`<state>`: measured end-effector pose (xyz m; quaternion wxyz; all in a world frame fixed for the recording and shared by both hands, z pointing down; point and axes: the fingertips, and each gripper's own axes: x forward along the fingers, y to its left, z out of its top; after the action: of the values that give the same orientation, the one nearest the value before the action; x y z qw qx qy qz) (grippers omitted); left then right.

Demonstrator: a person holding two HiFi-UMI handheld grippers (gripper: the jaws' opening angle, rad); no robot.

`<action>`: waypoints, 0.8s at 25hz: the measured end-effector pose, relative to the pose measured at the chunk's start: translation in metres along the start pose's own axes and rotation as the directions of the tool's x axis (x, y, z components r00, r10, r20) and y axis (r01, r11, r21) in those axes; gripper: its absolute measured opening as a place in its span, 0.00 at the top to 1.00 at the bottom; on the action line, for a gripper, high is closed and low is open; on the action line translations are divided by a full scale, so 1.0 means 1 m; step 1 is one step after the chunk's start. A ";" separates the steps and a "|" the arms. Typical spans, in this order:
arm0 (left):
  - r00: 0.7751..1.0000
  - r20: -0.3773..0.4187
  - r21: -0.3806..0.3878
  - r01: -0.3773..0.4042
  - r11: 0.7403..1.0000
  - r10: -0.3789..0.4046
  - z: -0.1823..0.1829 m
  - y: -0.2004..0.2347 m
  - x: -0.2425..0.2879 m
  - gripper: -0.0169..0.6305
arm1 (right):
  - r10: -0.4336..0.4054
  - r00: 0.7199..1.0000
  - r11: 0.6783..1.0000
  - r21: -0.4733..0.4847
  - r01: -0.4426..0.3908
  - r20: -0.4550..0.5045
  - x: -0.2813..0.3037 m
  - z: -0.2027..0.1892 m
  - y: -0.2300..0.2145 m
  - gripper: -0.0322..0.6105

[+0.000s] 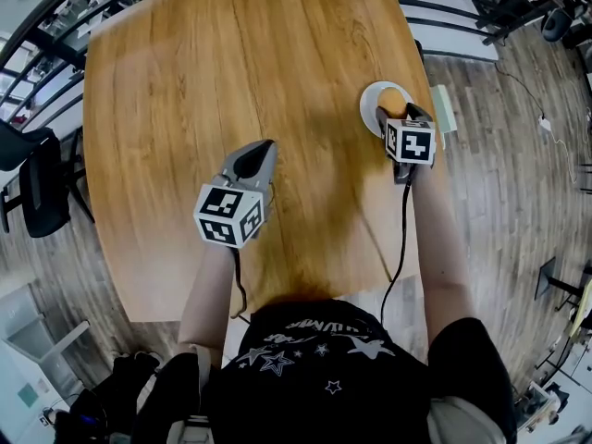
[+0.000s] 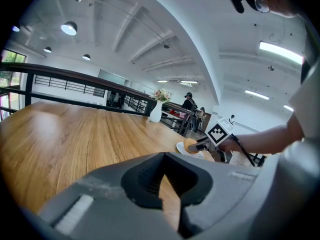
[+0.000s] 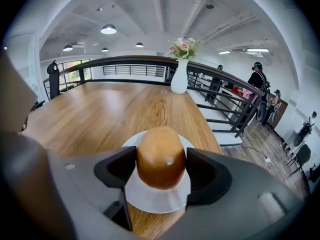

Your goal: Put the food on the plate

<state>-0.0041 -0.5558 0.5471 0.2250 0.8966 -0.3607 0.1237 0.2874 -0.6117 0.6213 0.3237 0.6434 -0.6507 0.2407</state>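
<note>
At the left, our left gripper (image 1: 262,148) hangs over the bare table (image 1: 176,81) with its jaws pressed together on nothing. It is well apart from the plate, so we see little risk there.

Further right, our right gripper (image 3: 161,169) pinches the bun (image 3: 161,154) by its sides, directly over the white plate (image 3: 150,204). We cannot tell whether the bun's underside rests on the plate or sits just above it.

That doubt is the main hazard. If we let go while the bun is clear of the plate, it is round and could bounce or roll off the rim. It might also cling to one pad and be dragged sideways as the jaws part. Pressing down instead could tip or shove the plate.

The plate lies near the table's right edge, so we judge that a rolling bun or a nudged plate could end up on the floor.
</note>
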 end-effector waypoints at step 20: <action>0.997 0.058 0.014 -0.052 0.999 0.052 0.019 -0.022 -0.046 0.97 | 0.079 0.990 0.990 0.105 -0.091 0.117 -0.064 0.014 0.014 0.37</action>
<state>-0.0201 -0.5238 0.5061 0.2044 0.8918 -0.3894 0.1062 0.2698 -0.5776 0.5662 0.2398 0.6445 -0.6804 0.2534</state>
